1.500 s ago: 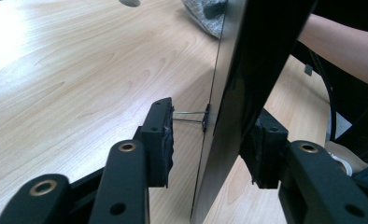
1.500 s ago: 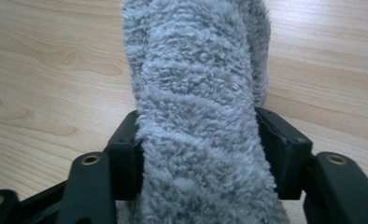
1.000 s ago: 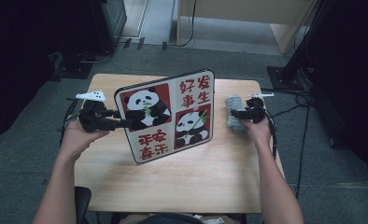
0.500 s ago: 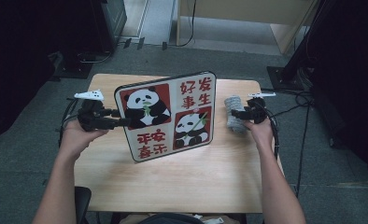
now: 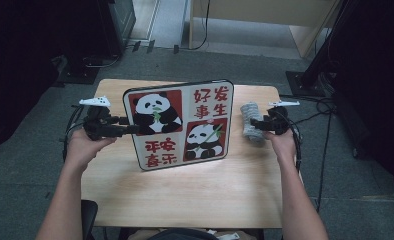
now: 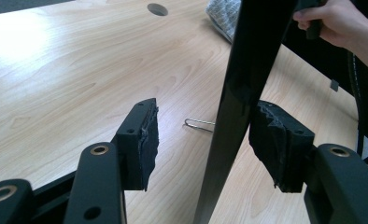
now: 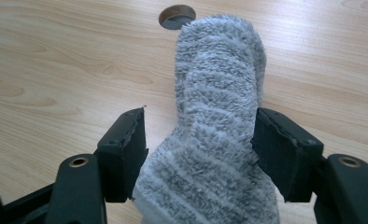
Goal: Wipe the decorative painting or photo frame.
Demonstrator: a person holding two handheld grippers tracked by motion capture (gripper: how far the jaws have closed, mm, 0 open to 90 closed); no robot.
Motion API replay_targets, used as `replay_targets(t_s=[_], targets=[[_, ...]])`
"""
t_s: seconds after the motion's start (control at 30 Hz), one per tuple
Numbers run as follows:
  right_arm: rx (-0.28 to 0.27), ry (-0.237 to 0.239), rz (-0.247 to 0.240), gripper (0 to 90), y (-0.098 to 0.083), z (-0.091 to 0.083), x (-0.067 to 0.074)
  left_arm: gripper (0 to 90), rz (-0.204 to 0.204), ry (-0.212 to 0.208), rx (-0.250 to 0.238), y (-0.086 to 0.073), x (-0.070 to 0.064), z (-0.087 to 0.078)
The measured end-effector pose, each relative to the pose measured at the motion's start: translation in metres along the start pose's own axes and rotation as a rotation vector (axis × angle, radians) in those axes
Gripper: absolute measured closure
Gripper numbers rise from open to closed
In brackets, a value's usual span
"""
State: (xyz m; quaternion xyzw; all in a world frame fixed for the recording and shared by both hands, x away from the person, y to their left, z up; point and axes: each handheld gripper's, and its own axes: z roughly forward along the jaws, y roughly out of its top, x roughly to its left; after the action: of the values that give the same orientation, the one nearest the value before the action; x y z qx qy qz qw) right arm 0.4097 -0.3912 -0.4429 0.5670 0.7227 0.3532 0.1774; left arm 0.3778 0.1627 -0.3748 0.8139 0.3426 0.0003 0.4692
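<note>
Black pads of the right gripper (image 7: 198,154) have just been closing around the grey sock (image 7: 215,140) at the table's (image 5: 185,200) right, which has been lifted slightly since earlier. Unchanged, the left gripper (image 6: 203,140) is spread around the upright panda board's (image 5: 182,122) left edge, one pad touching.

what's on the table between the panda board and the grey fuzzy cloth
Nothing: in the high view, bare wood of the table separates the panda board from the grey fuzzy cloth, which lies between the right gripper's jaws.
</note>
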Motion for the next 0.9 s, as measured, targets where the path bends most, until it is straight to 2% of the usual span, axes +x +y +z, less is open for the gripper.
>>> replay_targets(t_s=[0.47,0.7,0.9], targets=[[0.021,0.035,-0.021,34.9,-0.012,-0.013,0.016,42.8,-0.026,0.026,0.003,-0.004,0.007,0.001],[0.01,0.039,-0.033,34.2,-0.016,-0.017,0.021,41.9,-0.039,0.031,0.006,-0.006,0.01,0.003],[0.01,0.049,-0.03,34.0,-0.019,-0.021,0.025,41.7,-0.034,0.049,0.013,-0.007,0.011,0.004]])
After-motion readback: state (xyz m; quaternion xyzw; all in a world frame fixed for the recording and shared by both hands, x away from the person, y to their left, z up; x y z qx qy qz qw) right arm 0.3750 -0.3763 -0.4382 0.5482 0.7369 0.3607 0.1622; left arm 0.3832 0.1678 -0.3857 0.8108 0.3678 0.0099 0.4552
